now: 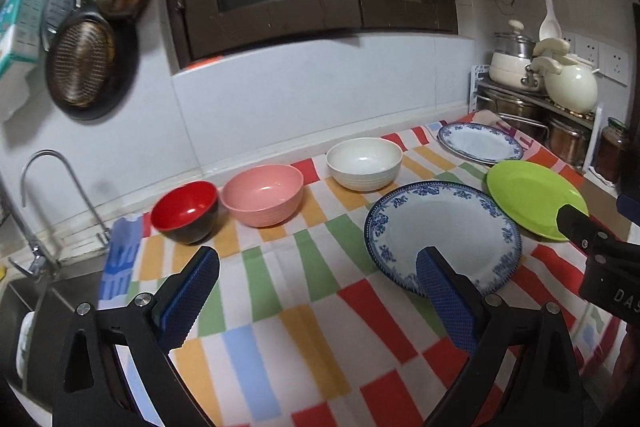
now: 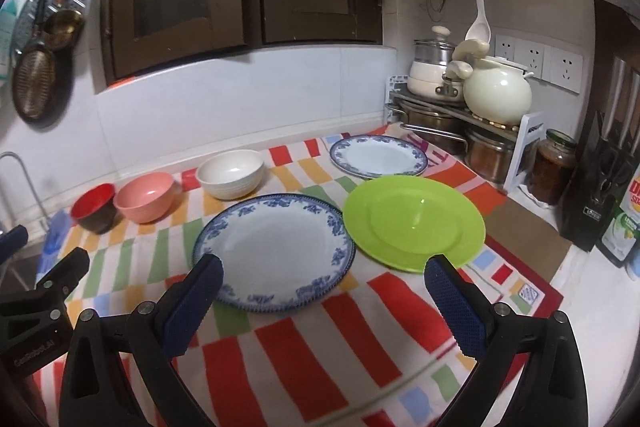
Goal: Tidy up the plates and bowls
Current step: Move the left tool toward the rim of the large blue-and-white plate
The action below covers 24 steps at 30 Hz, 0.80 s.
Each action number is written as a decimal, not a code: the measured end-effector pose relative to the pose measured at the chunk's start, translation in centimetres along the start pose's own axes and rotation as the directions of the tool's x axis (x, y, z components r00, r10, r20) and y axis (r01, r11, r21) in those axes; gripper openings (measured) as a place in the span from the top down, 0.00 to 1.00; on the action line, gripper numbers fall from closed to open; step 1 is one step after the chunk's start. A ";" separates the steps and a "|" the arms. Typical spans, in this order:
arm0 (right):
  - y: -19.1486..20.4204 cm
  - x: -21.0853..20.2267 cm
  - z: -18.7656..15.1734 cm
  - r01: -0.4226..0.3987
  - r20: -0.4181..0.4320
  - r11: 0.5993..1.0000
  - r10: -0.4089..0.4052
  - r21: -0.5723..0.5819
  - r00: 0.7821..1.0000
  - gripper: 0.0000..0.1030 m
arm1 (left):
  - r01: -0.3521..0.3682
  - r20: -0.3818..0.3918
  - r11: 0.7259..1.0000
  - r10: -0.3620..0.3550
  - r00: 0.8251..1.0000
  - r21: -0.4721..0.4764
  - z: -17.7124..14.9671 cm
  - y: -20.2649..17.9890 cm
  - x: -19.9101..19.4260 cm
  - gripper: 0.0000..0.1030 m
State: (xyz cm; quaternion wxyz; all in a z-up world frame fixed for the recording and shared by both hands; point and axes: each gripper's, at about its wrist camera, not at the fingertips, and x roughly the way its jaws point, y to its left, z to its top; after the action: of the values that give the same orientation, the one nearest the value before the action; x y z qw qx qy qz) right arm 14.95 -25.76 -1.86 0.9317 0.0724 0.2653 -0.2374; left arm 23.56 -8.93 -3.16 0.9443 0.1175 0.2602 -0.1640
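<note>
A: On the striped cloth [image 2: 304,347], everything is lying loose. The near blue-rimmed plate [image 2: 276,247] is sitting just ahead of the right gripper [image 2: 323,269], slightly toward its left finger, and the green plate [image 2: 416,223] is lying ahead toward its right finger.

B: And the left gripper [image 1: 318,261]?

A: It is hovering with its right finger over the near edge of that same blue-rimmed plate, jaws spread wide, holding nothing. The right gripper's jaws are gaping too, and empty.

B: So which tool is looking nearer for the plates?

A: I am judging the right one better placed, since both plates are lying straight ahead of it. The bowls are running in a row toward the left: the red bowl [image 1: 186,213], the pink bowl [image 1: 262,195], the white bowl [image 1: 364,163], so the left gripper is facing those.

B: Anything else?

A: A second blue-rimmed plate [image 2: 378,157] is resting at the back, near the pot rack [image 2: 460,119].

B: How are they looking to handle?

A: The patterned plates are looking glazed and slick, flat with thin rims. The green one is looking like plastic. The bowls are round, deep, smooth-walled, likely nesting.
</note>
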 end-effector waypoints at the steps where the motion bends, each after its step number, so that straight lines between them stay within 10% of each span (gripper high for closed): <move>1: 0.0 0.6 0.3 0.004 0.002 1.000 -0.004 0.000 1.000 0.01 | -0.003 -0.014 1.000 0.003 1.000 0.000 0.4 -0.3 1.0 0.04; 24: -1.5 17.6 -0.7 -0.028 -0.313 0.992 0.064 0.119 0.948 0.12 | 0.093 -0.263 0.995 -0.083 0.961 0.028 1.2 -4.1 17.4 0.24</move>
State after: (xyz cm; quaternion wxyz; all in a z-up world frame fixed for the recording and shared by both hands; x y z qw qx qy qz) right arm 27.00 -34.03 -11.77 0.8769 0.1683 0.3953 -0.2157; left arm 36.64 -17.35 -11.95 0.8910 0.1452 0.3840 -0.1940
